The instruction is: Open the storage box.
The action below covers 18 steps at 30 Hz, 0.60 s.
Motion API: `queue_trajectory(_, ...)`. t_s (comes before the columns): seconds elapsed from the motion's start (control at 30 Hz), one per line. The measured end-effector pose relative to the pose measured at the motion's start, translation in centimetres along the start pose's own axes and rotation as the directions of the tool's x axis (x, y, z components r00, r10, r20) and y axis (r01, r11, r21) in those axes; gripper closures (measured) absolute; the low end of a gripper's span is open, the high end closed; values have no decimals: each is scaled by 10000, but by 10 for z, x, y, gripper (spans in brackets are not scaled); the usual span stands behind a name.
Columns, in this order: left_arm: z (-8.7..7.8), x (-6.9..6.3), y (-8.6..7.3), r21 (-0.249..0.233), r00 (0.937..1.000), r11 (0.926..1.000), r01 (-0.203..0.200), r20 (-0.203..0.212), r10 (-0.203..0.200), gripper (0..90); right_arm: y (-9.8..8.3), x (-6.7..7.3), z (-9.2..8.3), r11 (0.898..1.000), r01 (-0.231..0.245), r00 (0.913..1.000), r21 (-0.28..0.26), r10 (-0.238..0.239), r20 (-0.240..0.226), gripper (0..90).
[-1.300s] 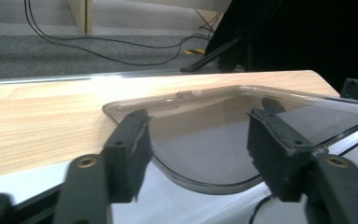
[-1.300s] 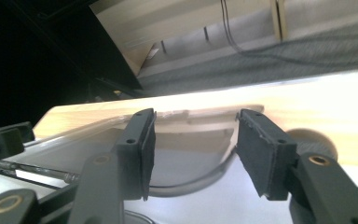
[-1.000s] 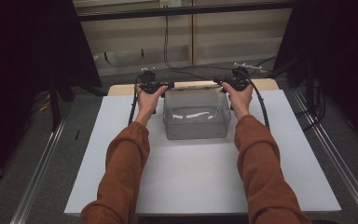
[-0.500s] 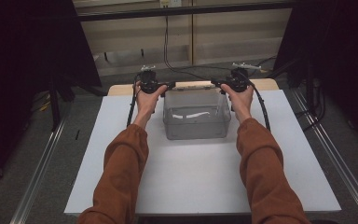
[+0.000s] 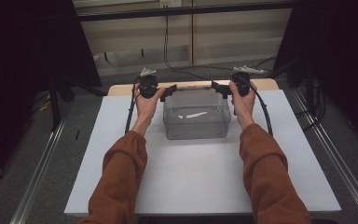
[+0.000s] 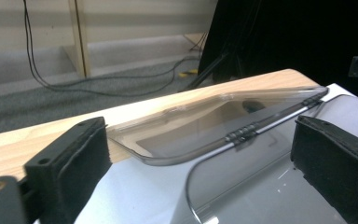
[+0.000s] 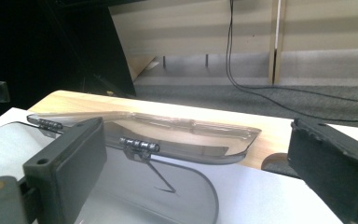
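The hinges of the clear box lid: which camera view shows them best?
The right gripper view: two dark hinges sit close and sharp between lid and box. The left gripper view shows them smaller, in a row. In the high view they are too small to tell.

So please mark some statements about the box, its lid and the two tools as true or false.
1. The lid of the box is folded open, away from the person. True.
2. The left tool is shut on the lid. False: its jaws have just been opening, stand apart and press on nothing.
3. The right tool is open. True: its jaws too have just been opening.
4. The box stands on the floor. False: it stands on the white table.
5. The lid has been taken off the box. False: hinges join it to the back rim.
6. The tools are at the two far corners of the box. True.
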<state>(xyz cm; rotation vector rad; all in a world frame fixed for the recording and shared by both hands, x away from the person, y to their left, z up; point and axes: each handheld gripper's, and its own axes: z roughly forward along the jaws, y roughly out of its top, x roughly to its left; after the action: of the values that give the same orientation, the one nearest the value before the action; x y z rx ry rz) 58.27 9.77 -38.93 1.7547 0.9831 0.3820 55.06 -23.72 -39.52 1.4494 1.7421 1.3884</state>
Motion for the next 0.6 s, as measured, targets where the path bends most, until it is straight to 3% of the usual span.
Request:
queue_trajectory(0.17,-8,-8,-6,-14,9981,9981,-622,-28,622,42,-6,2,-10,9983,479,9988,-343,-475,125,43)
queue_trajectory(0.4,-30,-11,-18,-1003,9980,9933,-576,-320,546,45,-16,4,-26,9908,1165,9931,-687,-1152,234,40)
queue_trajectory(0.47,-36,-13,-22,-1056,9985,9931,-513,-243,490,46,-19,6,-32,9896,1214,9926,-766,-1205,169,36)
queue_trajectory(0.6,-46,-18,-26,-1124,9947,9895,-914,-567,854,48,-25,12,-43,9871,1311,9914,-917,-1302,153,30)
